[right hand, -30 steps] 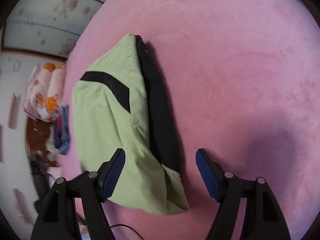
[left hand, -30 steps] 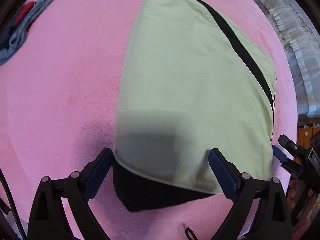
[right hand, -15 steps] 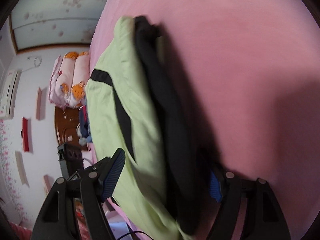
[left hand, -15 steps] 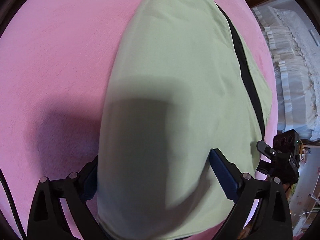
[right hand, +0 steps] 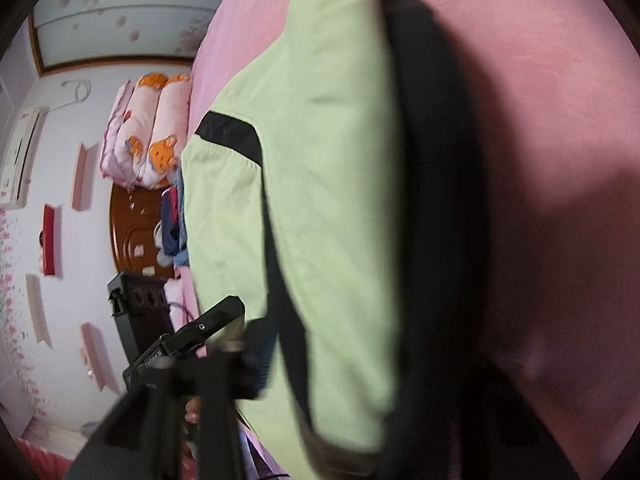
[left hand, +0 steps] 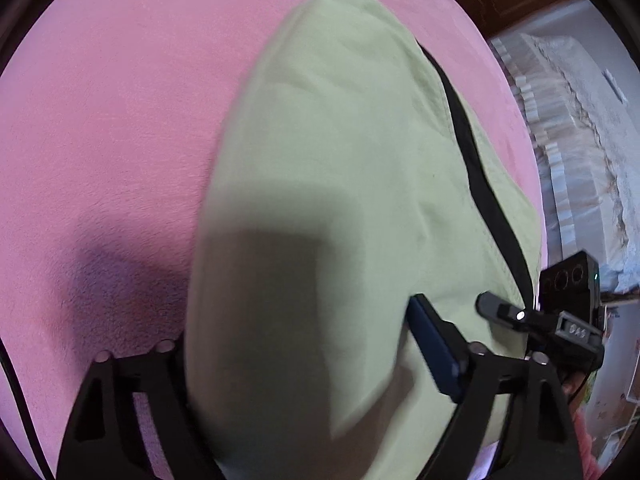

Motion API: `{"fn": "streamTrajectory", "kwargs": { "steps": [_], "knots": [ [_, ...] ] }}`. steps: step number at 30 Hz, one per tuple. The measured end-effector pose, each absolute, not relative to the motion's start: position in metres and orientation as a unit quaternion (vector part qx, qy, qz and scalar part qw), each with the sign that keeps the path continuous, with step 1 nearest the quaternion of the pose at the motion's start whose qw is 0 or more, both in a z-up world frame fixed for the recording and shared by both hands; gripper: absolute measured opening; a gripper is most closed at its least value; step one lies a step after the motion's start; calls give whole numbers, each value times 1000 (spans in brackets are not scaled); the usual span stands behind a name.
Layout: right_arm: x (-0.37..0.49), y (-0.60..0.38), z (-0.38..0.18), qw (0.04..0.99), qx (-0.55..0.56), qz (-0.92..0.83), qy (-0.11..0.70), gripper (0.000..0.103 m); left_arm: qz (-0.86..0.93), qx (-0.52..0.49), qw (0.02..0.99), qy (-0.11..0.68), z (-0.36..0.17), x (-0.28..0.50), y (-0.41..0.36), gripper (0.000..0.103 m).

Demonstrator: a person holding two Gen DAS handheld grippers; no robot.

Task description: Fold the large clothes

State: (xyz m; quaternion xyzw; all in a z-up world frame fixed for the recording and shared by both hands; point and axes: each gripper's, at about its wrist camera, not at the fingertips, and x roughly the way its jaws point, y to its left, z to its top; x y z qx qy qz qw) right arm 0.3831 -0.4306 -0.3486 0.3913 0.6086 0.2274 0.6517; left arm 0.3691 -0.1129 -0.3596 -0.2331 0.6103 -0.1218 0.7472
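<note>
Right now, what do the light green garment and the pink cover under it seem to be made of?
The light green garment looks like thin, smooth woven fabric, perhaps synthetic: matte, softly creased, with a black stripe sewn in. The pink cover looks like plush fleece or velvet: a short fuzzy nap shows, with no sheen. Neither can be told for certain.

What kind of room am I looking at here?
Most likely a bedroom: a pink bedspread under the green garment, rolled bear-print bedding by a wooden headboard, and a wall air conditioner.

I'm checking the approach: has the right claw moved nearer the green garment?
Yes. The right claw has closed in over the green garment on the pink bedspread.
</note>
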Motion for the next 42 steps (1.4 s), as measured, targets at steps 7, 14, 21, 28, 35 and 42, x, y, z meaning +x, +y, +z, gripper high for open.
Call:
{"fn": "streamTrajectory", "kwargs": {
  "steps": [7, 14, 21, 28, 35, 42],
  "knots": [
    [368, -400, -296, 702, 364, 173, 587, 12, -129, -260, 762, 578, -333, 354, -90, 33],
    [346, -334, -235, 753, 301, 123, 572, 10, -144, -246, 761, 583, -293, 340, -41, 30],
    [316, -216, -193, 765, 326, 95, 548, 10, -142, -215, 769, 585, -233, 319, 87, 30],
    [333, -78, -178, 746, 363, 131, 542, 9, -99, -163, 802, 566, -172, 326, 238, 30],
    [415, 50, -155, 747, 336, 220, 529, 9, -37, -154, 840, 519, -125, 358, 380, 30],
    [507, 122, -136, 770, 298, 294, 482, 9, 15, -105, 883, 458, -83, 437, 448, 30]
  ]
}}
